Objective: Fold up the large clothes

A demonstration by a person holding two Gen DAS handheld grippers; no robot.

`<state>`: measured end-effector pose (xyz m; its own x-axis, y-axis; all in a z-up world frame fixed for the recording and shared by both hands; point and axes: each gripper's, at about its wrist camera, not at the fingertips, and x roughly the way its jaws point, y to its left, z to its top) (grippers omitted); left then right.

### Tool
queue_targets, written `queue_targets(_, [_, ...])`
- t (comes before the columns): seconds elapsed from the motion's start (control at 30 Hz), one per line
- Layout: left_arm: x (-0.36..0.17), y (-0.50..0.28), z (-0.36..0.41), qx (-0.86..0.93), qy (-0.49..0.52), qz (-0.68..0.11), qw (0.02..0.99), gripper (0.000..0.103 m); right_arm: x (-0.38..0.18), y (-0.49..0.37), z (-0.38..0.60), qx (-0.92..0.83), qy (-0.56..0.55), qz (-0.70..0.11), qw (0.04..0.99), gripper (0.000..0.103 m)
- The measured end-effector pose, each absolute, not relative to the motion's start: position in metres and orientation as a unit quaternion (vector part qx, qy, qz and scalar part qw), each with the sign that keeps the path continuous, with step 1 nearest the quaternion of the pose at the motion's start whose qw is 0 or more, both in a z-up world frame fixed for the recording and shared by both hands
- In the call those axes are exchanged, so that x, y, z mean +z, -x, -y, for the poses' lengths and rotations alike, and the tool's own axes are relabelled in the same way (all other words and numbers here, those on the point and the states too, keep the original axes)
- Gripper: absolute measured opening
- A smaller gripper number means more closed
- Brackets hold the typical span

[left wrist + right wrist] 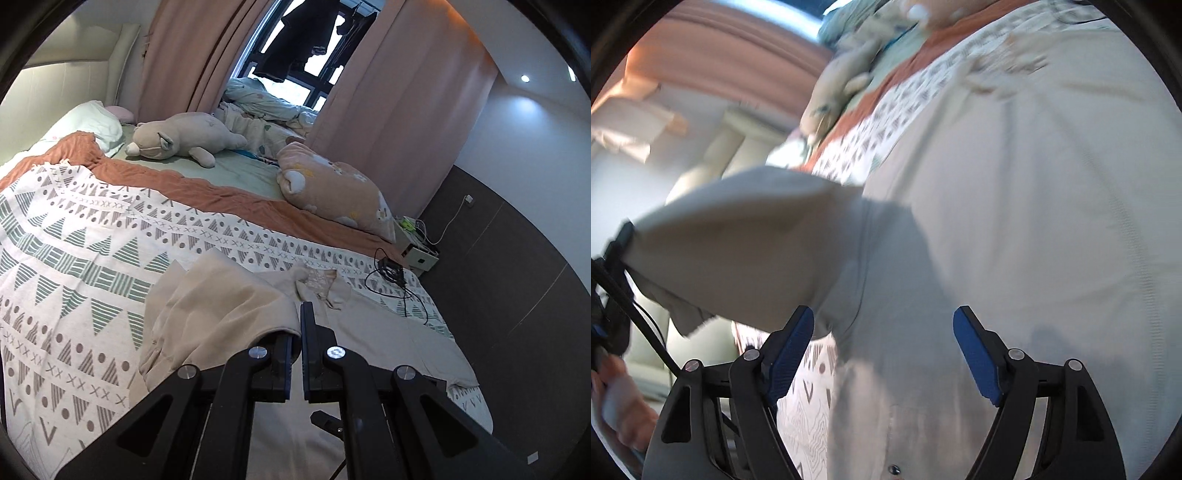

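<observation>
Bedroom, with a patterned bedspread (pixel 85 236) over the bed and the beige garment (pixel 221 306) spread across its near end; that is my working surface. Nearest me in the left wrist view, my left gripper (pixel 295 325) has its jaws drawn together, and a fold of the garment drapes over the left finger and runs into the narrow gap, so I read it as clamped on the cloth. In the right wrist view my right gripper (pixel 884 321) stands wide apart, blue pads (pixel 975 354) bare, nothing between them; the garment (pixel 1015 206) lies flat beneath, one sleeve lifted off toward the left edge.

Only the left view gives me the room beyond: black cables (pixel 391 280) on the spread by the garment's collar, then a floral pillow (pixel 332 188), a plush toy (pixel 184 140), and pink curtains (pixel 192 55) at the window. Only the right view, blurred as it is, shows a small button (pixel 894 469) on the cloth and a hand (pixel 620 402) at the left edge.
</observation>
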<state>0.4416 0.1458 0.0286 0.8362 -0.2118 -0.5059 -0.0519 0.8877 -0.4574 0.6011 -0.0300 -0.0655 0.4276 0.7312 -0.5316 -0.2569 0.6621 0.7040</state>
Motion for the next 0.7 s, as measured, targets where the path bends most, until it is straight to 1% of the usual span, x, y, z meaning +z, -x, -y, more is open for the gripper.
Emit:
queue_targets(0.1, [0.025,-0.448,-0.126,-0.070,0.243,-0.287,0.924,0.006,-0.061,-0.604,0.058,0.322,-0.304,-0.421,0.791,0.077])
queue_targets(0.23, [0.011,-0.460,-0.101,-0.099,0.249,-0.301,0.915,0.006,-0.064,-0.607,0.102,0.293,-0.333,-0.399,0.802,0.077])
queue_targets(0.37, [-0.019,-0.475,-0.084,-0.106,0.285,-0.318,0.898,0.006,-0.075,-0.619,0.134,0.276,-0.366,-0.393,0.797,0.077])
queue_targets(0.57, [-0.069,-0.490,-0.065,-0.122,0.352,-0.350,0.860,0.006,-0.086,-0.623,0.152,0.252,-0.421,-0.388,0.780,0.077])
queue_targets(0.7, [-0.091,-0.489,-0.054,-0.116,0.384,-0.376,0.836,0.006,-0.080,-0.614,0.154,0.249,-0.408,-0.392,0.786,0.077])
